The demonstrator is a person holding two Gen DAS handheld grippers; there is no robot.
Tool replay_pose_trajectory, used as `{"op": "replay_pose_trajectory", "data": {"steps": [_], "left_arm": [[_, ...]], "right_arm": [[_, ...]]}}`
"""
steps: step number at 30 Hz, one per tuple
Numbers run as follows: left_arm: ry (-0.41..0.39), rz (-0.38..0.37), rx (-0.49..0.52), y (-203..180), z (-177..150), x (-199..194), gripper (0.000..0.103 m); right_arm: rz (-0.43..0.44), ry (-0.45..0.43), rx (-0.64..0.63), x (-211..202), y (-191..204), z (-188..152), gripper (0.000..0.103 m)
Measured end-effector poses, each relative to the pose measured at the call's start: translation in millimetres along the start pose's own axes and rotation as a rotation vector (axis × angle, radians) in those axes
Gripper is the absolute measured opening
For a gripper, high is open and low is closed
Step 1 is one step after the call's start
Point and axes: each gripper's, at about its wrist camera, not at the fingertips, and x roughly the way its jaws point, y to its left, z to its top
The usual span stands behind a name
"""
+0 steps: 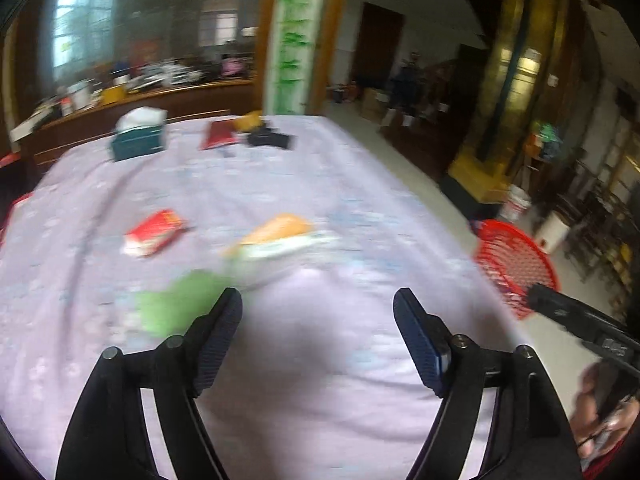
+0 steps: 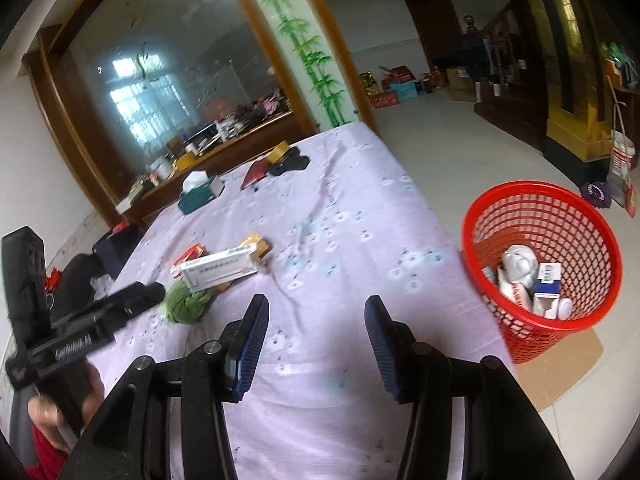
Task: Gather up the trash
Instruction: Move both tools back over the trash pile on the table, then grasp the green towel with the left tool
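Note:
On the lilac flowered cloth [image 2: 360, 208] lie a crumpled green wad [image 2: 186, 300], a long white box [image 2: 218, 268], an orange box [image 2: 259, 245] and a red box [image 2: 187, 255]. The blurred left wrist view shows the green wad [image 1: 176, 304], the red box [image 1: 154, 232] and the orange and white boxes [image 1: 276, 236]. My left gripper [image 1: 318, 308] is open over bare cloth, just right of the wad. My right gripper [image 2: 316, 308] is open and holds nothing. A red mesh basket [image 2: 520, 204] stands on the floor to the right with several pieces of trash inside.
At the far end sit a teal tissue box [image 2: 200, 194], a dark red booklet [image 2: 254, 174], a tape roll [image 2: 278, 152] and a black item [image 2: 290, 164]. The basket rests on cardboard [image 2: 568, 368] on pale floor tiles. A wooden counter runs behind.

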Motion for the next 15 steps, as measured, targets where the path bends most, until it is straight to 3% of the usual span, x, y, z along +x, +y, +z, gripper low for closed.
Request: {"op": "replay_pose_trajectory", "data": {"steps": [5, 9, 11, 15], "left_arm": [[0.039, 0.084, -0.146, 84, 11, 25, 0.079], [0.108, 0.02, -0.234, 121, 19, 63, 0.079], [0.133, 0.011, -0.254, 129, 20, 78, 0.079], [0.193, -0.084, -0.279, 134, 16, 98, 0.079]], "right_arm": [[0.011, 0.013, -0.013, 6, 10, -3, 0.054], [0.018, 0.029, -0.022, 12, 15, -6, 0.055], [0.015, 0.035, -0.023, 14, 15, -8, 0.055], [0.007, 0.038, -0.026, 12, 13, -9, 0.055]]}}
